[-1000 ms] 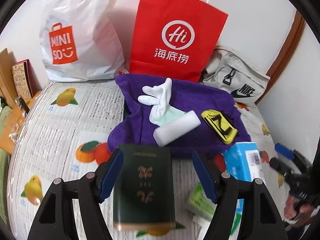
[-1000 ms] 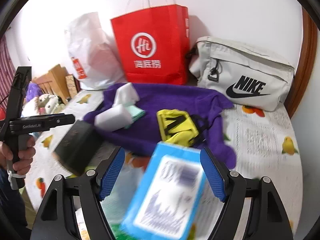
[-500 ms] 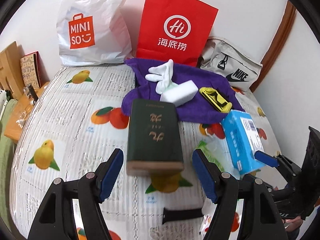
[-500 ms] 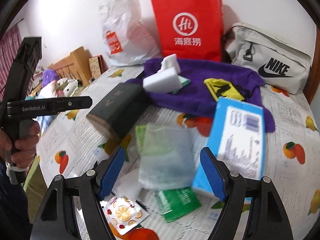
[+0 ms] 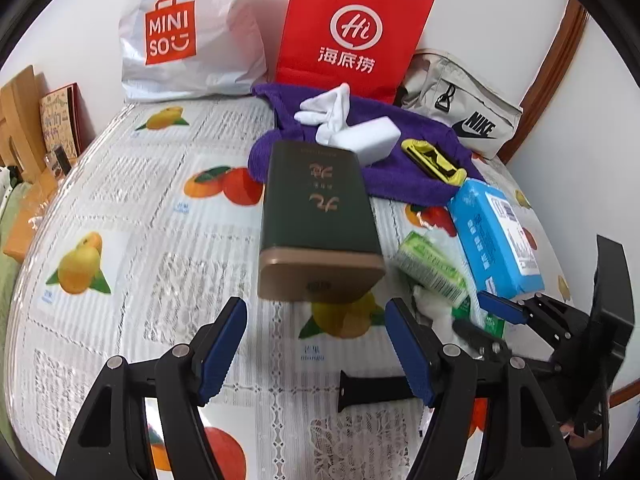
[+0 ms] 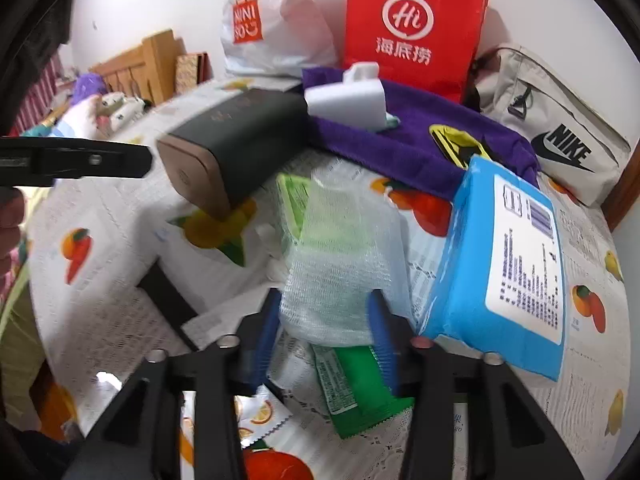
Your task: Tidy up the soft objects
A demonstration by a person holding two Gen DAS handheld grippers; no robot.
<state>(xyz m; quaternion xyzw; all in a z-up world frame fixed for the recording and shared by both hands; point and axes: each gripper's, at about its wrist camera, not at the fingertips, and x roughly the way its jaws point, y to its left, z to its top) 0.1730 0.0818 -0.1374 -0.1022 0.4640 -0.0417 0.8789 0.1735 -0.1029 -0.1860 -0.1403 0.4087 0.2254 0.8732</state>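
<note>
My right gripper [image 6: 324, 340] has its fingers narrowed around the near end of a pale green mesh sponge [image 6: 344, 256] on the fruit-print tablecloth [image 6: 120, 232]. It also shows in the left wrist view [image 5: 490, 320]. My left gripper [image 5: 316, 348] is open and empty, just in front of a dark green box [image 5: 316, 212]. A purple towel [image 5: 404, 176] at the back carries a white glove [image 5: 328, 112], a white foam block [image 5: 368, 140] and a yellow pouch [image 5: 436, 160]. A blue tissue pack [image 6: 508, 264] lies right of the sponge.
A red paper bag [image 5: 352, 28], a white Miniso bag [image 5: 188, 32] and a grey Nike bag [image 5: 460, 108] stand along the wall. Green packets [image 6: 352, 384], a black strap [image 5: 372, 394] and a fruit sachet [image 6: 256, 416] lie near my grippers.
Both grippers pulled back from the pile, then my right gripper dropped onto the mesh sponge and narrowed its fingers around it. My left gripper stays open behind the green box.
</note>
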